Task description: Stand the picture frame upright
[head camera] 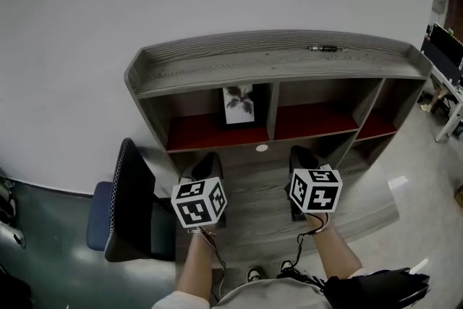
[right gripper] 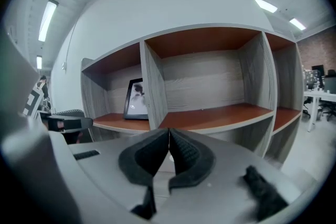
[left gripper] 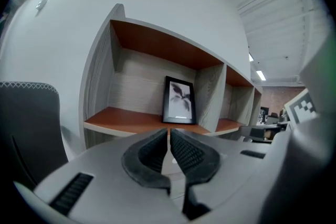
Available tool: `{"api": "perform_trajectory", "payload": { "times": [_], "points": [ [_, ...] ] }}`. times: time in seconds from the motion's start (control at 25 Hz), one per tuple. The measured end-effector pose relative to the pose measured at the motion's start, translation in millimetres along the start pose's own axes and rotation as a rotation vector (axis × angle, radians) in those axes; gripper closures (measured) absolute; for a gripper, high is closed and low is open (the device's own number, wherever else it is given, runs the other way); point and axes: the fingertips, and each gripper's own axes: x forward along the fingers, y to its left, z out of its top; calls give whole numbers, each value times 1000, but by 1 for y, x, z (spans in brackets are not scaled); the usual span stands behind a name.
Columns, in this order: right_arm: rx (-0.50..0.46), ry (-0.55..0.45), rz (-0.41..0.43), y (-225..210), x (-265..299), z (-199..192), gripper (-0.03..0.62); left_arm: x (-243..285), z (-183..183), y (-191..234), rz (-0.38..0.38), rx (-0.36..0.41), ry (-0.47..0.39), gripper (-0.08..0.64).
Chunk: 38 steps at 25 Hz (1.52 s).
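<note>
One black rectangular picture frame [head camera: 239,104] is standing upright in the leftmost of three red-floored compartments of the grey wood-grain shelf [head camera: 275,58]. The left hand-held gripper [left gripper: 169,136] and right hand-held gripper [right gripper: 168,136] are both hovering clenched on nothing, their ribbed dark pads meeting.

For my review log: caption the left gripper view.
Shut, empty left gripper faces the picture frame standing upright in the shelf's left compartment.

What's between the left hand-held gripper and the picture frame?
Nothing stands between the left hand-held gripper and the picture frame: only bare desk top and red shelf floor, in the head and left gripper views.
</note>
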Motion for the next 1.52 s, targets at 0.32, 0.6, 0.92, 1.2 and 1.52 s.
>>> {"api": "perform_trajectory", "payload": {
  "times": [0.32, 0.6, 0.92, 1.2, 1.52],
  "points": [
    [7, 29, -7, -8, -7, -23, 561, -4, -38, -5, -13, -29, 67, 548],
    [-3, 55, 25, -17, -8, -32, 561, -6, -59, -16, 23, -55, 100, 548],
    [-18, 39, 62, -17, -9, -24, 561, -5, -50, -25, 56, -47, 78, 548],
    [-42, 37, 64, -20, -15, -22, 561, -7, -54, -30, 69, -48, 91, 548],
    [-33, 39, 75, -20, -16, -22, 561, -8, -50, -36, 61, -51, 79, 548]
  ]
}}
